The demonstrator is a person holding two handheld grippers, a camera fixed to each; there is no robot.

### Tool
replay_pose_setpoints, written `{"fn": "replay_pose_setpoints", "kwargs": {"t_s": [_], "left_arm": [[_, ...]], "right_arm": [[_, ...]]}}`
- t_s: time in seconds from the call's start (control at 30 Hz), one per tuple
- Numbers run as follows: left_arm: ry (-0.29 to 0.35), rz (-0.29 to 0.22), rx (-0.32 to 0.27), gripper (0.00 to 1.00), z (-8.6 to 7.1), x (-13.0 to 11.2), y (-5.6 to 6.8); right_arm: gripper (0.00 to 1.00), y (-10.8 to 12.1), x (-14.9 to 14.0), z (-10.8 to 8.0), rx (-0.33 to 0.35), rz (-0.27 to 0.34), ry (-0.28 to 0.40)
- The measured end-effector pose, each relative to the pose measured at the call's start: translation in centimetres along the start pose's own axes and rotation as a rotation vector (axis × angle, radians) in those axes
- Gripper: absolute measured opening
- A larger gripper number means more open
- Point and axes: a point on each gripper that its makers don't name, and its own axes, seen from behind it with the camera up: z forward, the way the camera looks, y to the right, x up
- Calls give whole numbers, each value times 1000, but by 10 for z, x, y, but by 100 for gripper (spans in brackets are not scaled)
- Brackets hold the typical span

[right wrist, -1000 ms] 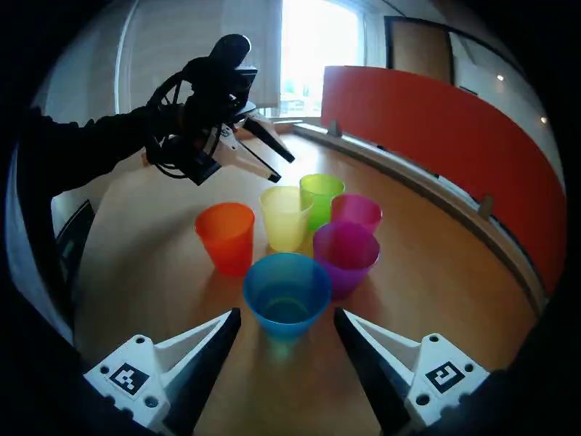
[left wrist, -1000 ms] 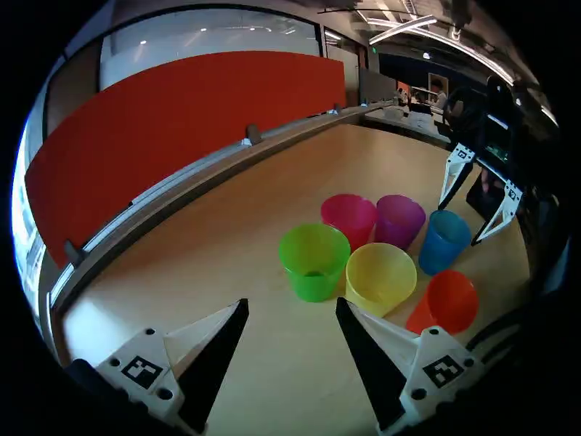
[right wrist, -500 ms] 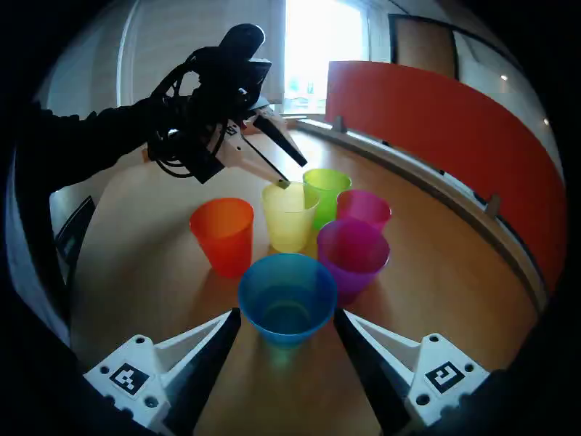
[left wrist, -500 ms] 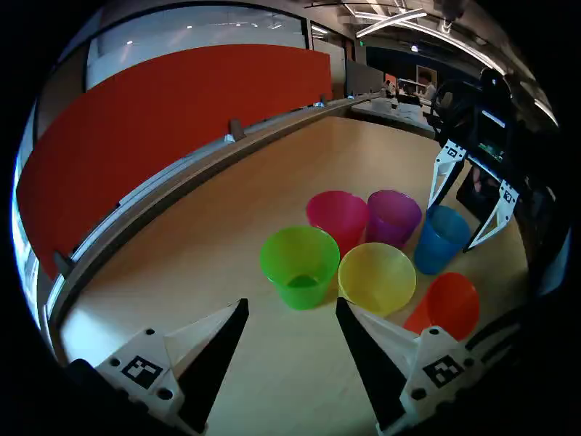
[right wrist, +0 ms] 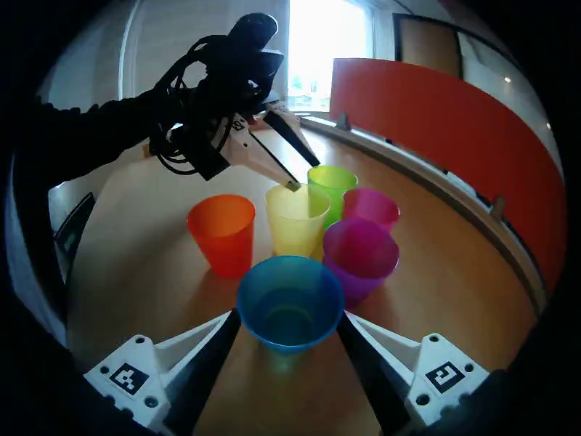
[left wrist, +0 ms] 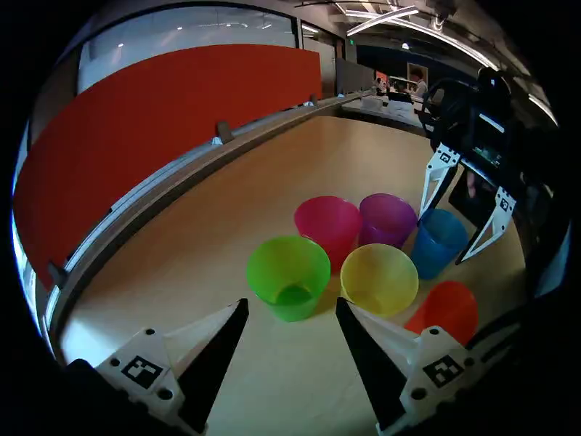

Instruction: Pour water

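Jaws of right gripper [right wrist: 287,313] spread, blue cup [right wrist: 290,305] between tips | jaws of left gripper [left wrist: 290,300] spread, green cup [left wrist: 288,272] just ahead | yellow cup [right wrist: 296,221], purple cup [right wrist: 361,254], pink cup [right wrist: 372,211], orange cup [right wrist: 221,232] bunched with them, all upright on desk [left wrist: 218,218] | red panel [left wrist: 167,109] along far edge

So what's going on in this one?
Two handheld grippers face six coloured cups clustered on a wooden table. The open right gripper straddles the blue cup, which seems to hold some water. The open left gripper points at the green cup. Nothing is gripped yet.
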Motion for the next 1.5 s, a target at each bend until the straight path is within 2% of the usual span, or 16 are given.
{"fn": "replay_pose_setpoints", "kwargs": {"t_s": [0.3, 0.7, 1.23, 1.5], "left_arm": [[-14, 23, -18, 89, 11, 3, 3], [-14, 15, -29, 89, 25, 9, -1], [-17, 34, -9, 88, 39, 10, -4], [-14, 15, -7, 85, 40, 11, -3]], "right_arm": [[100, 1, 1, 8, 1, -1, -3], [100, 1, 3, 14, 3, -3, -10], [99, 2, 5, 15, 1, 12, -5], [92, 2, 3, 14, 3, 15, -3]]}}
